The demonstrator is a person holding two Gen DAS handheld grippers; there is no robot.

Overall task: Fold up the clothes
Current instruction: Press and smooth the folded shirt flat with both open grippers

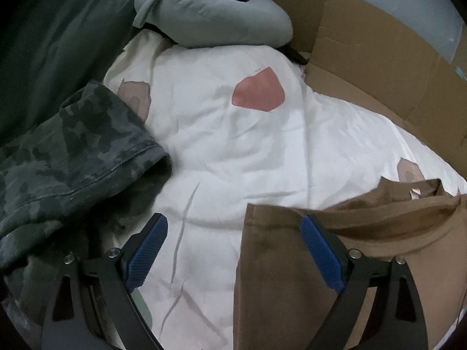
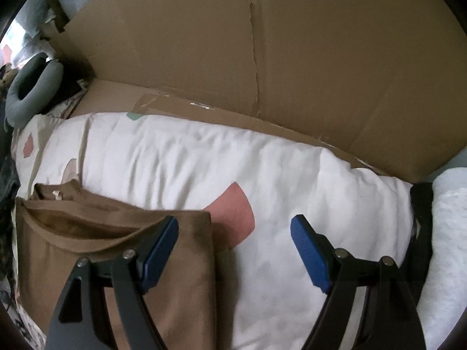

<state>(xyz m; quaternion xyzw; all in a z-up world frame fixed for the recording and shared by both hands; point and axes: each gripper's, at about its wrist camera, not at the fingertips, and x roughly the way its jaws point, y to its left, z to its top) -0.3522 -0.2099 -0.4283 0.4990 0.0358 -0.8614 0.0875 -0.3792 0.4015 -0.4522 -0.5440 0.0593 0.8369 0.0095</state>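
Note:
A brown shirt (image 1: 364, 250) lies folded into a narrow panel on the white quilt (image 1: 248, 145), neckline facing away from me. My left gripper (image 1: 233, 227) is open above the shirt's left edge, its right pad (image 1: 319, 250) over the brown cloth and its left pad over the quilt. In the right wrist view the same brown shirt (image 2: 73, 250) lies at lower left. My right gripper (image 2: 235, 230) is open over the shirt's right edge, holding nothing. A camouflage garment (image 1: 67, 157) lies bunched to the left.
Flattened cardboard (image 2: 262, 52) stands behind the quilt (image 2: 204, 157). A grey neck pillow (image 1: 210, 17) rests at the far left corner, with dark green fabric (image 1: 49, 43) beside it. A white textured towel or blanket (image 2: 449, 233) lies at the right edge.

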